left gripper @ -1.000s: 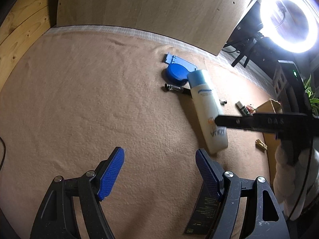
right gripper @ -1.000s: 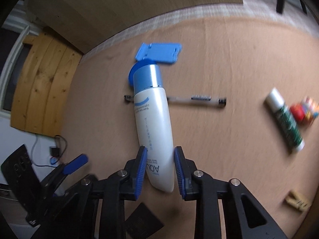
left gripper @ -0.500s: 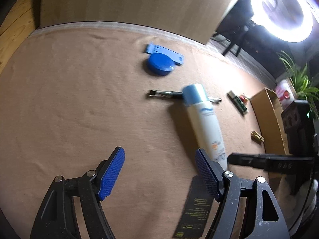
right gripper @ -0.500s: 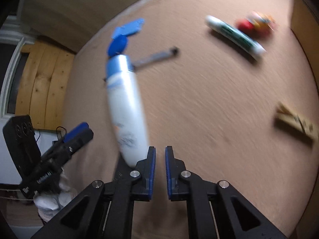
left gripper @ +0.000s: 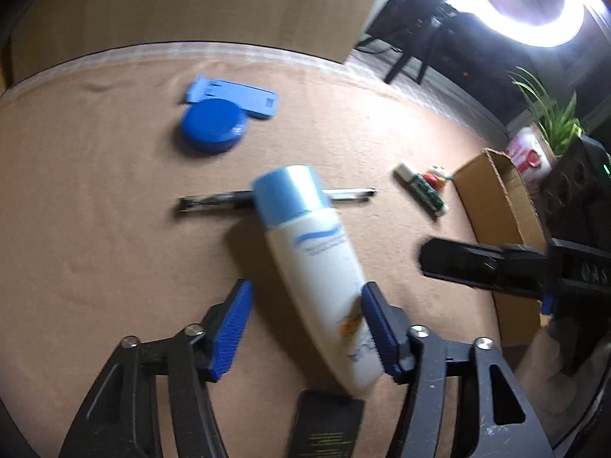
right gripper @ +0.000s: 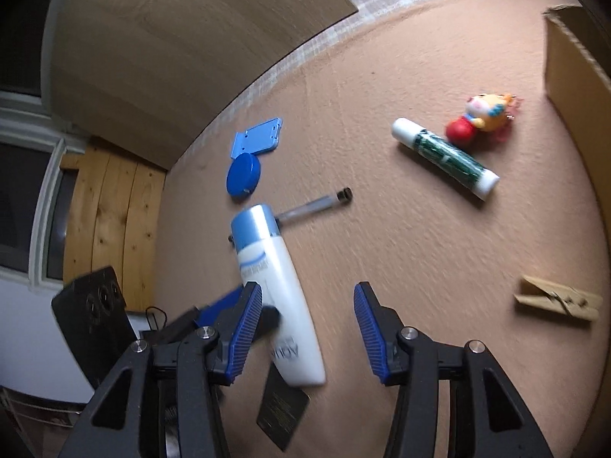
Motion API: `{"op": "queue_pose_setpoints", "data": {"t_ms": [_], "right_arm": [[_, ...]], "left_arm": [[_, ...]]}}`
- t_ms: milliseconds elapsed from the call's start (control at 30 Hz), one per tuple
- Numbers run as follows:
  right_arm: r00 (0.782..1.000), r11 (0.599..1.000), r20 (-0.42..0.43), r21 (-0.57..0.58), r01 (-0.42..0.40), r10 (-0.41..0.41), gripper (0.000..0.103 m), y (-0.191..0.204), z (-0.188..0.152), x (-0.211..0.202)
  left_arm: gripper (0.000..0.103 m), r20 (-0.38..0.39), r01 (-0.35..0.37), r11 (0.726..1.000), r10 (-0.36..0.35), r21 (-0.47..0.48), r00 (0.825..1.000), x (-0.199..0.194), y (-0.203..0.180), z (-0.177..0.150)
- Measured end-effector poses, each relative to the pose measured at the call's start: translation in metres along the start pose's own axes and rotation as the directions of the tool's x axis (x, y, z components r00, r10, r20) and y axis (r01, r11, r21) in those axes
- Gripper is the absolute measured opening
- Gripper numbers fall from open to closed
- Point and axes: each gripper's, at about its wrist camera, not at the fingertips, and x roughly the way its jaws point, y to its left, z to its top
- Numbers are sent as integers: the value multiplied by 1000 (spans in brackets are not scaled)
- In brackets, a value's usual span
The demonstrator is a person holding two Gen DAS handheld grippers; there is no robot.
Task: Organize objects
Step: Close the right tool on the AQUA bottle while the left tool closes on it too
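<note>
**Bottle handoff, left side taking over**

The left hand-held gripper point(left gripper: 305, 330) has been closing around the white plastic bottle with the pale blue cap point(left gripper: 317, 267), not yet pinching it. I'd centre it first. The right hand-held gripper point(right gripper: 307, 332) just popped open, holding nothing; bottle's low over the tan felt tabletop point(left gripper: 95, 229).

Released by the right tongs point(right gripper: 307, 330), now spread after pinching shut beside it: the white bottle point(left gripper: 320, 278), shifted down off the blue lid point(left gripper: 212, 126) to lie across the pen point(left gripper: 214, 202). Left tongs point(left gripper: 305, 330) moved in around its base, jaws just narrowing, right pad touching.
</note>
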Motion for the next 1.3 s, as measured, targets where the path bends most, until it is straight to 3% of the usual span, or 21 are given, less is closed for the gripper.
{"op": "queue_pose_setpoints", "data": {"t_ms": [300,400,533,567,633,667,933,1200,1300], "right_arm": [[1000,998,-13,64,-19,20,46,-24,-3,-4],[1000,999,8,31,18,-18,46,-27,-6,-20],[997,998,34,10,64,-64,46,-35,-11,-37],[997,998,39,11,69,-69,46,-37,-12,-40],[997,997,42,14,71,-72,46,-41,-14,-42],[997,997,40,13,72,-72,46,-43,-14,-43],[999,999,6,-5,53,-53,46,-38,-16,-26],[998,998,-41,-44,44,-46,45,-26,-14,-9],[996,994,-45,-80,74,-77,39,-21,-16,-9]], "left_arm": [[40,-29,66,991,-63,114,998,19,-44,-14],[37,-50,86,983,-78,164,996,25,-64,-20],[41,-68,91,981,-81,173,994,27,-79,-27],[46,-62,83,981,-73,174,995,26,-80,-27],[70,-35,56,986,-51,159,998,20,-78,-27],[71,-24,52,988,-49,145,999,17,-76,-26],[69,-35,77,994,-74,84,997,19,-64,-17],[57,-66,102,991,-96,87,993,21,-72,-25],[57,-64,98,992,-92,84,994,21,-74,-25]]}}
